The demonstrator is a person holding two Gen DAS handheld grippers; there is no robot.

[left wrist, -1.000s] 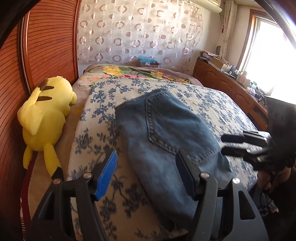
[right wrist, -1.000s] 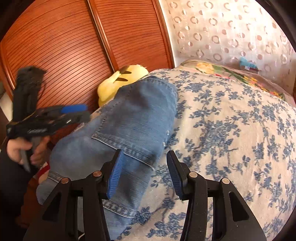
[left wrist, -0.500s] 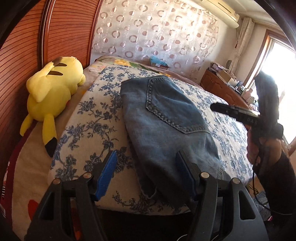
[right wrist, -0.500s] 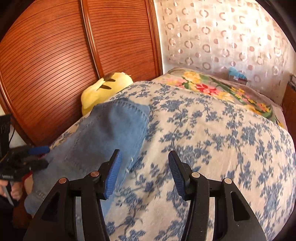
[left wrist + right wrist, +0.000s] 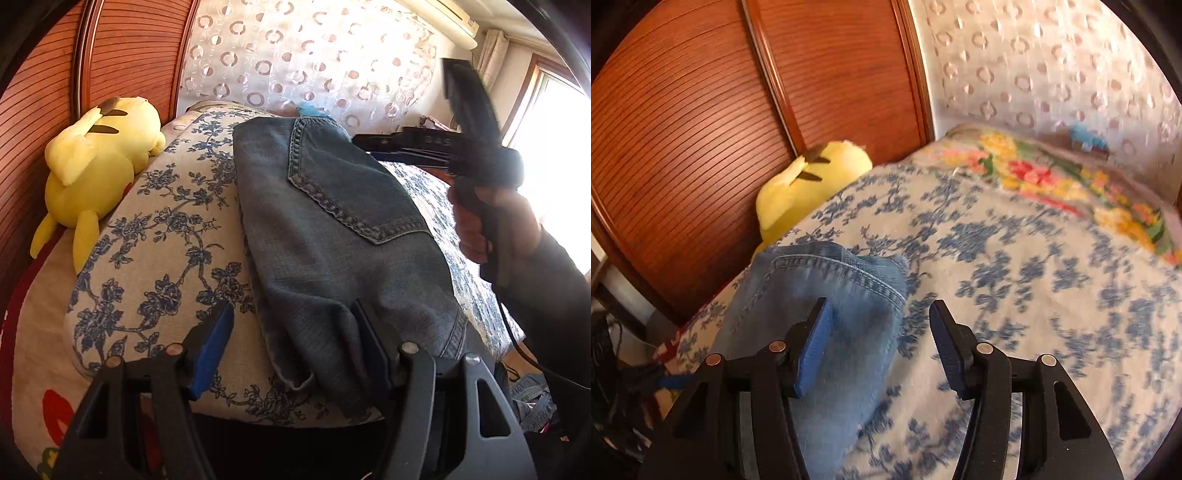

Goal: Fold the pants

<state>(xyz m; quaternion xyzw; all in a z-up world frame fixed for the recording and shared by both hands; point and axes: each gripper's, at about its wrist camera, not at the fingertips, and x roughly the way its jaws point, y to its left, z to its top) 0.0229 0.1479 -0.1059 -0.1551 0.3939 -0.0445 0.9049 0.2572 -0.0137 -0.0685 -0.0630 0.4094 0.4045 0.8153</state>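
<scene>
Jeans (image 5: 332, 236) lie lengthwise on the bed (image 5: 155, 258), on the blue-floral cover, back pocket up, near end draped over the bed's front edge. They look already folded into a narrow strip, so my read is one fold done and the next is a crosswise one, near end up toward the far end. Left gripper (image 5: 291, 339) sits low at that near end, fingers apart, nothing clamped: the blue pad is over the bare cover just beside the jeans' left edge, the dark pad over the denim where it bunches into a crease. That straddle makes sense as a setup to pinch the left edge, though I can't tell if the pads touch the cloth. Right gripper (image 5: 882, 332) is up near the far end; its fingers have just been opening and stand apart, holding nothing. In its own view the jeans' far right edge falls between the fingers, blue pad over the denim, dark pad over the cover; the frame is motion-blurred, so contact is unclear. From the left view the right gripper hangs over the far right side of the jeans. Yellow plush toy (image 5: 96, 162) sits well left, against the slatted wooden panel (image 5: 701, 122), clear of the fold path.
</scene>
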